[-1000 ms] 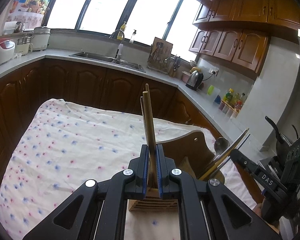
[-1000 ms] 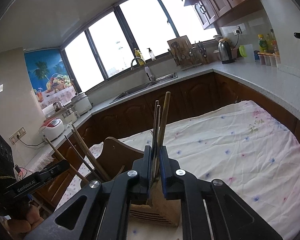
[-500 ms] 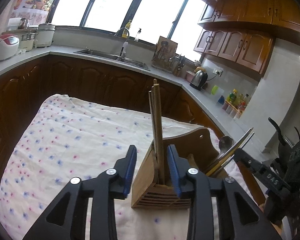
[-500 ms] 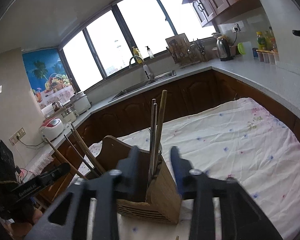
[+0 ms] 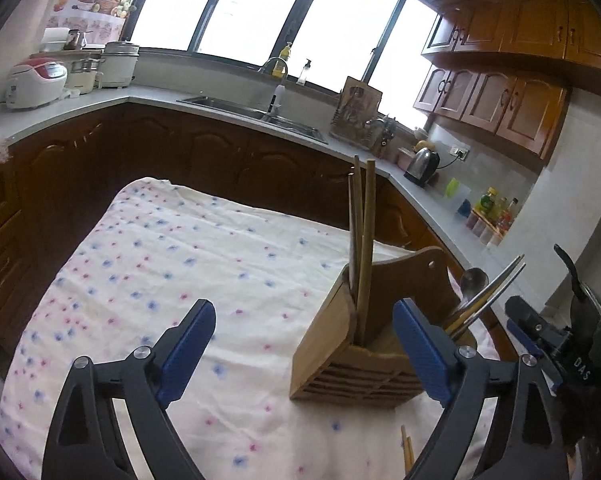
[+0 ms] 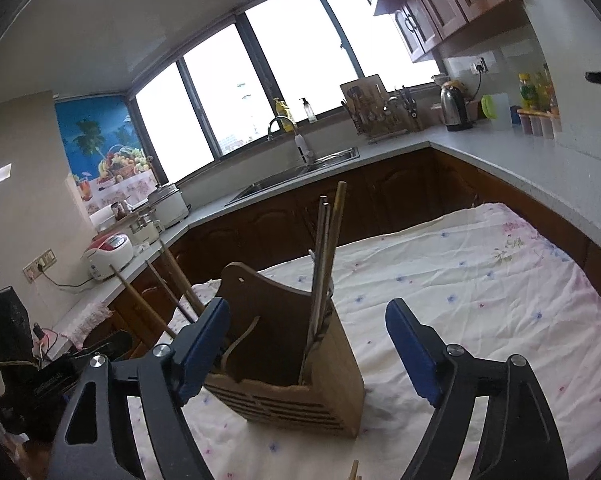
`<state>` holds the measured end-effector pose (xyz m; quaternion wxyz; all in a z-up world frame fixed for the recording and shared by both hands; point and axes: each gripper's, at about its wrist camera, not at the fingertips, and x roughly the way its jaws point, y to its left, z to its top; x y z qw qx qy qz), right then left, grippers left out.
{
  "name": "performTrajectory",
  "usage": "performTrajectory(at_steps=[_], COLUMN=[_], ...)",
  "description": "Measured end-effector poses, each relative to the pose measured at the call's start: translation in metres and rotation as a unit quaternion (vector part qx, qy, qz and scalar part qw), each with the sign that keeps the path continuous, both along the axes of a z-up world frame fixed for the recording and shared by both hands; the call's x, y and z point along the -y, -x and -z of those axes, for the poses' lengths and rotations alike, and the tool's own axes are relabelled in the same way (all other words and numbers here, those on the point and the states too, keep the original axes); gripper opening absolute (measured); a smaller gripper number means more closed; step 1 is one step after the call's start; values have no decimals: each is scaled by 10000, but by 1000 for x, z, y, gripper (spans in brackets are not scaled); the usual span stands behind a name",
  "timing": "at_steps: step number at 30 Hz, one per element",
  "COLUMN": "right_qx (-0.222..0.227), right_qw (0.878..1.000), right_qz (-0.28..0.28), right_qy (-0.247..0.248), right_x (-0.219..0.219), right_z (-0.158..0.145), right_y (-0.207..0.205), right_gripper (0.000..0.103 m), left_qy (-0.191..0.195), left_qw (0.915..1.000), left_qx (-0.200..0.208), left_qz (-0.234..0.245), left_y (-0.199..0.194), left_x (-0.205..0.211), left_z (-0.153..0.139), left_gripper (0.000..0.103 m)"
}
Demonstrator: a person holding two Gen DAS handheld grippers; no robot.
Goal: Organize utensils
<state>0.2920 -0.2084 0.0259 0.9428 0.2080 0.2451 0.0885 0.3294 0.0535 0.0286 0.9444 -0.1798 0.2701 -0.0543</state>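
Chopsticks (image 5: 362,248) standing near-upright in holder (image 5: 352,356), dead ahead; I'm just opening both hand-held grippers — left (image 5: 304,354), right (image 6: 308,352) — holding nothing.

— What sort of place?
— A home kitchen. Grey tabletop (image 5: 148,98) wrapping round the far walls, brown wooden cabinets (image 5: 496,100) above and below.
— Proof?
— Steel sink (image 5: 256,110) and tap (image 5: 274,66) under wide windows (image 5: 260,8); rice cooker (image 5: 34,82) and pots far left; kettle (image 5: 422,164) and condiment bottles (image 5: 494,210) far right. Flowered cloth (image 5: 180,264) spread near.
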Motion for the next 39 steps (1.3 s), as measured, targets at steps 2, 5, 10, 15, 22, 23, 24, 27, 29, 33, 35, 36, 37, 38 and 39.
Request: performTrajectory(at_steps=[2, 5, 10, 15, 22, 23, 24, 27, 29, 33, 35, 36, 37, 38, 39], right_qx=[47, 125, 256, 338, 530, 578, 605, 683, 720, 818, 926, 981, 1046, 1104, 1166], right_qw=[10000, 9998, 9991, 9984, 9968, 9964, 9962, 9953, 9943, 9919, 9905, 9895, 9881, 9871, 9864], right_qz=[-15, -66, -187, -260, -339, -337, -333, -324, -381, -447, -510, -533, -556, -567, -554], right_qy=[50, 166, 269, 374, 492, 513, 526, 609, 687, 863, 879, 921, 976, 1008, 1018], right_x=[-1, -4, -7, -10, -14, -14, -13, -13, -14, -14, -14, -14, -15, -15, -14], right_z=[-4, -10, -23, -32, -41, -42, -43, -46, -48, -57, -66, -72, -78, -84, -89], right_y=[7, 21, 43, 72, 122, 131, 136, 157, 167, 186, 193, 196, 199, 202, 206], right_gripper=[82, 82, 87, 89, 95, 96, 96, 99, 100, 101, 102, 102, 102, 103, 103], left_qy=[-37, -58, -139, -193, -396, -429, -430, -459, -480, -50, -29, -61, -105, -180, -268], left_qw=[10000, 9999, 9998, 9993, 9973, 9969, 9966, 9959, 9951, 9950, 9954, 9952, 9949, 9942, 9932], left_qx=[8, 31, 111, 297, 610, 648, 684, 763, 841, 998, 952, 973, 1001, 1056, 1128], left_qz=[-40, -78, -106, -123, -124, -143, -165, -130, -185, 45, 50, 55, 33, -13, -65], left_y=[8, 23, 51, 87, 150, 160, 170, 194, 208, 233, 239, 243, 246, 250, 254], left_x=[-2, -7, -9, -11, -11, -11, -12, -9, -9, -18, -23, -25, -26, -26, -26], left_z=[-1, -4, -11, -18, -24, -24, -24, -24, -25, -26, -28, -31, -34, -38, -43], left_gripper=[92, 92, 93, 94, 94, 94, 94, 96, 102, 102, 102, 102, 102, 102, 102])
